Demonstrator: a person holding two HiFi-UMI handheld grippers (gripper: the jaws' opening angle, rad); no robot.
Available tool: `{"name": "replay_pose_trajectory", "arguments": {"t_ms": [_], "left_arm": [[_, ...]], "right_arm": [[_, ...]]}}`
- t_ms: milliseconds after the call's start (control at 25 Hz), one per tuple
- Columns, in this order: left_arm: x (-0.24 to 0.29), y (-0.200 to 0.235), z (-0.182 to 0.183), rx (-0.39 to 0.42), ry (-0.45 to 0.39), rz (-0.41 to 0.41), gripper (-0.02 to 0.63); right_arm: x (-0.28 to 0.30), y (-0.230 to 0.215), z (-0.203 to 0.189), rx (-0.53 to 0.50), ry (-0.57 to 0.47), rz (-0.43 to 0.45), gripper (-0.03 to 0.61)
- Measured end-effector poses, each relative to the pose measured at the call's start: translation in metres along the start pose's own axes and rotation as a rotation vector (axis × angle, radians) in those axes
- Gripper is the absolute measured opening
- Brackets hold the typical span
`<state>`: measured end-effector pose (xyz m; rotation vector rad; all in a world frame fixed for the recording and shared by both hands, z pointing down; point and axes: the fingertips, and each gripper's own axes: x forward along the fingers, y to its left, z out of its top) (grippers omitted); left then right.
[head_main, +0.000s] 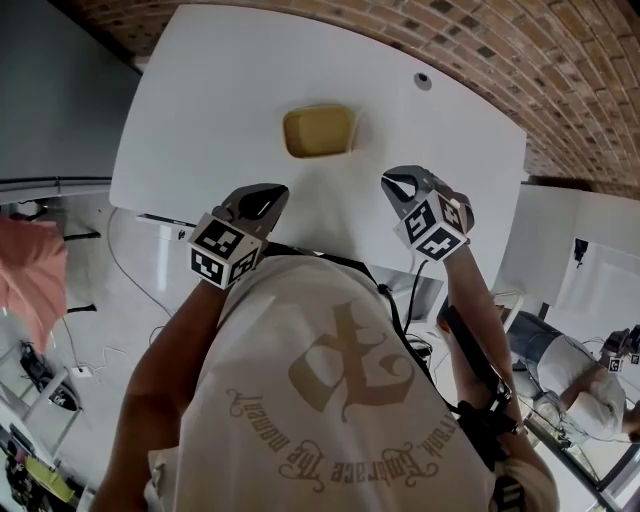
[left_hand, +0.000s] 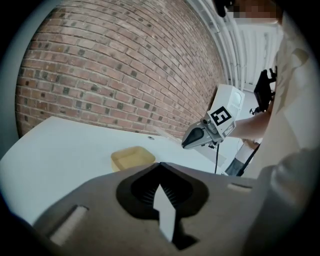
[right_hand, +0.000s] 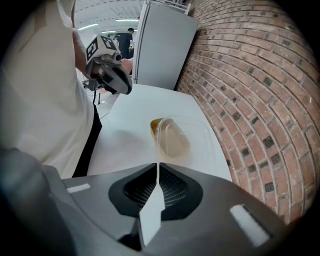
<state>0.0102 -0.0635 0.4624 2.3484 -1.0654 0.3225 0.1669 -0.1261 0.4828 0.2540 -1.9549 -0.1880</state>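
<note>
Head view: my left gripper (head_main: 268, 197) and right gripper (head_main: 400, 187) hover over near edge of white table (head_main: 200, 110). Both jaws closed tip to tip, nothing gripped. Yellow tray (head_main: 318, 131) lies flat ahead, midway between both, well apart, hence untouched.

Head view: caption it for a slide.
Left claw and right claw, both shut, held over a white table near a yellow dish.
</note>
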Motion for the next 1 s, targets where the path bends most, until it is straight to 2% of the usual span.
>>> {"name": "replay_pose_trajectory", "arguments": {"t_ms": [480,1000], "left_arm": [[0.015,-0.008,0.007,0.036,0.019,-0.036,0.003],[0.017,-0.003,0.010,0.042,0.023,-0.037,0.003]], "right_arm": [[-0.007,-0.003,-0.013,0.048,-0.011,-0.026,0.026],[-0.008,-0.005,-0.011,0.047,-0.009,-0.022,0.026]]}}
